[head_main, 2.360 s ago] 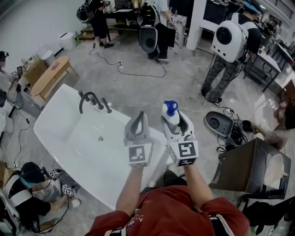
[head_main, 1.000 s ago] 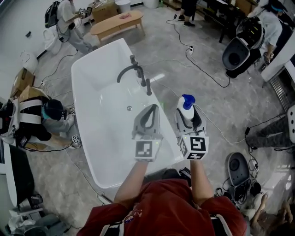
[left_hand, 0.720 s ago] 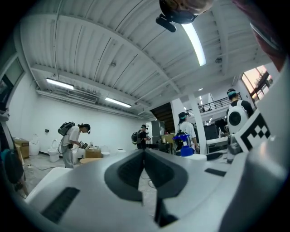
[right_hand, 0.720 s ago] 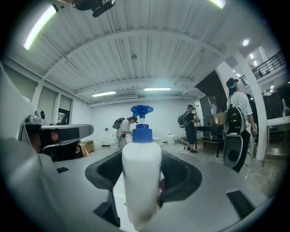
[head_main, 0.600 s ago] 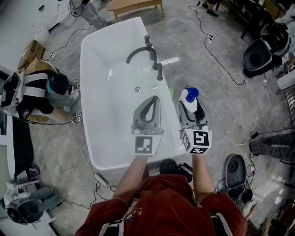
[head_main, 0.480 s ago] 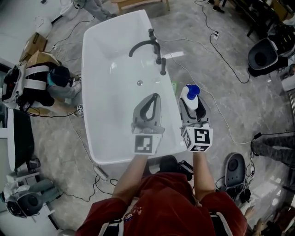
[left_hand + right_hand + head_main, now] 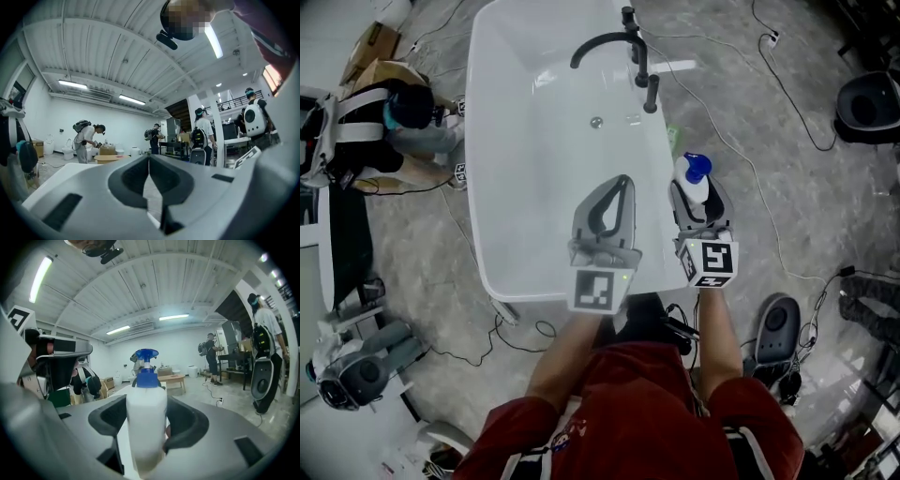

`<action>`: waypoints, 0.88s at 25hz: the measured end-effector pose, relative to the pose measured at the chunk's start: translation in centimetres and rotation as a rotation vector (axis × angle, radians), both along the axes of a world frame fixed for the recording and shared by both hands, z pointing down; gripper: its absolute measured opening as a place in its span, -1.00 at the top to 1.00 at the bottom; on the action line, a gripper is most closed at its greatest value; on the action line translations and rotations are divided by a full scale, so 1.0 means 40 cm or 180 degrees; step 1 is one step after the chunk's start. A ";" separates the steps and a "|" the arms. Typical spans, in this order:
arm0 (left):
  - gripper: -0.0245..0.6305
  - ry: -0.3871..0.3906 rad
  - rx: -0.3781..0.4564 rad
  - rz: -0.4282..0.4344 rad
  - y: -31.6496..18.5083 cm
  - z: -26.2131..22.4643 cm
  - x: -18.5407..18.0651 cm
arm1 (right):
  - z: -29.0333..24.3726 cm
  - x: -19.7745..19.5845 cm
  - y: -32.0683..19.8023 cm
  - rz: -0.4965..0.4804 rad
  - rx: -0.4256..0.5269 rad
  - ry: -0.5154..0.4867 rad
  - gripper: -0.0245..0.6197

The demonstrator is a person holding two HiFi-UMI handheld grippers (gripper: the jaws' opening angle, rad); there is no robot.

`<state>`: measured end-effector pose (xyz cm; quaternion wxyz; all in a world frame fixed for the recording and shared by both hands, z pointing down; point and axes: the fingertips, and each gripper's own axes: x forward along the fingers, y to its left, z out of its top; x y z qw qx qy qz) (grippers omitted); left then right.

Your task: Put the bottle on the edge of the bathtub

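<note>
Jaws of right gripper (image 7: 698,194) pinch bottle (image 7: 690,181) by bathtub (image 7: 480,169) rim near faucet (image 7: 609,42); left gripper's (image 7: 621,187) pressed together.

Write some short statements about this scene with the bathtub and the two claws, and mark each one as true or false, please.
1. The right claw grips a white bottle with a blue top. True.
2. The left claw is wide open around a sponge. False: its jaws are together and hold nothing.
3. The bottle stands alone on the rim of the bathtub. False: the right claw holds it up near the tub's right side, not yet set down.
4. A dark faucet stands on the bathtub's edge. True.
5. The bathtub is full of foam. False: it looks empty, and its drain shows.
</note>
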<state>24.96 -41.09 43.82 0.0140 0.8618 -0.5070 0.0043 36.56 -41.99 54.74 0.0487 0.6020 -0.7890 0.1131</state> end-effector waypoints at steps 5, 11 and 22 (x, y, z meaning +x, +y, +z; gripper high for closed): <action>0.88 0.0022 -0.0130 -0.0002 -0.011 0.069 0.005 | 0.107 -0.015 -0.026 -0.0051 -0.0072 0.0016 0.10; 0.88 0.0007 -0.0407 -0.0050 -0.012 0.177 -0.010 | 0.258 -0.021 -0.049 -0.0054 -0.0170 -0.0038 0.10; 0.88 -0.0090 -0.0568 0.0047 0.010 0.290 -0.008 | 0.418 -0.014 -0.082 0.0062 -0.0216 0.0024 0.10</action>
